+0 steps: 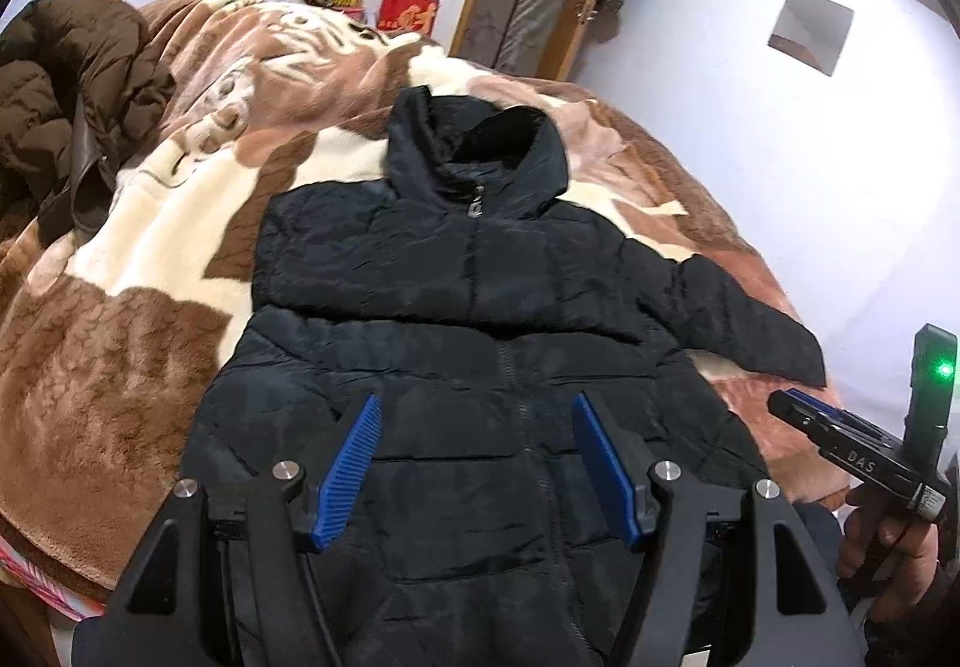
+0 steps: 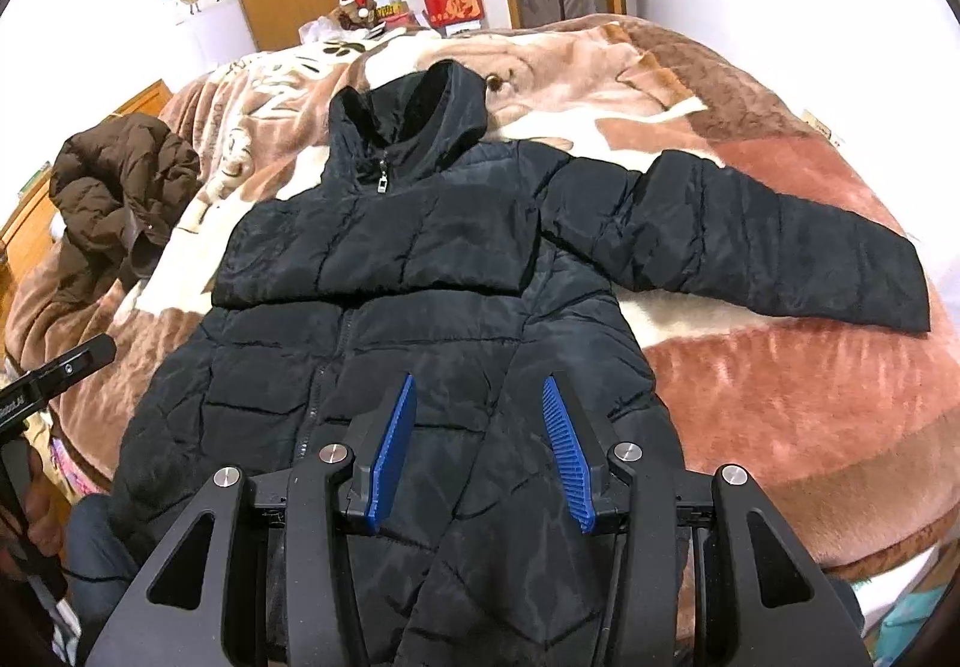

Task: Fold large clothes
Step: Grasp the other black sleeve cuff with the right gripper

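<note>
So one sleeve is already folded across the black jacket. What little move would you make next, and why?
Probably bring the right gripper over to the outstretched sleeve and pinch its cuff. That sleeve lies flat on the blanket, while the other is already folded across the black jacket. Both grippers, the left gripper too, hang open and empty above the hem.

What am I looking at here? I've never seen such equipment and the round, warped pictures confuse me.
No robot: a person holds a two-finger gripper in each hand, each carrying a wide-angle camera looking along its fingers. One picture is from the left gripper, the other from the right gripper; the blue strips are their finger pads. Both stand open and hold nothing. Below them a black hooded jacket lies zipped on a brown and cream blanket covering a bed. One sleeve is folded across the chest; the other sleeve lies spread out sideways. A brown coat is crumpled further back.
</note>
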A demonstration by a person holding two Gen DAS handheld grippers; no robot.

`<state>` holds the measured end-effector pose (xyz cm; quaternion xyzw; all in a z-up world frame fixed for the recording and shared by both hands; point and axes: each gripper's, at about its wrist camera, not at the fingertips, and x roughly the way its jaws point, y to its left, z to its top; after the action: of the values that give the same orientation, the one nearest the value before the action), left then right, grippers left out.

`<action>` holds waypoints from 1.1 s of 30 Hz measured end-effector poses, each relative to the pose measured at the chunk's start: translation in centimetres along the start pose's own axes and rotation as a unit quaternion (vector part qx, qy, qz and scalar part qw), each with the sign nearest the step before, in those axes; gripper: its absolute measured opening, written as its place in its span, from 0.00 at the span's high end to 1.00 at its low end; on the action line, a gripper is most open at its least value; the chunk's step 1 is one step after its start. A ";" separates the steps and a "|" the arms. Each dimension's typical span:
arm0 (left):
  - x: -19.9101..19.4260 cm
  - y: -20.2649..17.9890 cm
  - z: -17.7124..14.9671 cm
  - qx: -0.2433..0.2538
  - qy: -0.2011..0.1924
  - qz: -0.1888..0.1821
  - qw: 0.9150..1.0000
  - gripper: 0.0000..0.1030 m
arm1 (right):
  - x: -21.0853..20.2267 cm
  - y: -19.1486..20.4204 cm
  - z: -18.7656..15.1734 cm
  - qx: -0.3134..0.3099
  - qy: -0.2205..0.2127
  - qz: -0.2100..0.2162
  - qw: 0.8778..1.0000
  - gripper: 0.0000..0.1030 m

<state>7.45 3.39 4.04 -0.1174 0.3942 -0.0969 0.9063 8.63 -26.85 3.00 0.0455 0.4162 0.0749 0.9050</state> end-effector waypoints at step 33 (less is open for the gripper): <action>13.8 -1.1 5.9 0.044 0.040 0.067 0.996 0.33 | 9.8 -26.9 1.0 0.307 0.017 -0.107 0.945 0.41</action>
<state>20.98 -0.54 -1.34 -0.0464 0.4322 -0.0577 0.8987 18.36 -51.61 -7.55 0.2752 0.4364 -0.1537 0.8427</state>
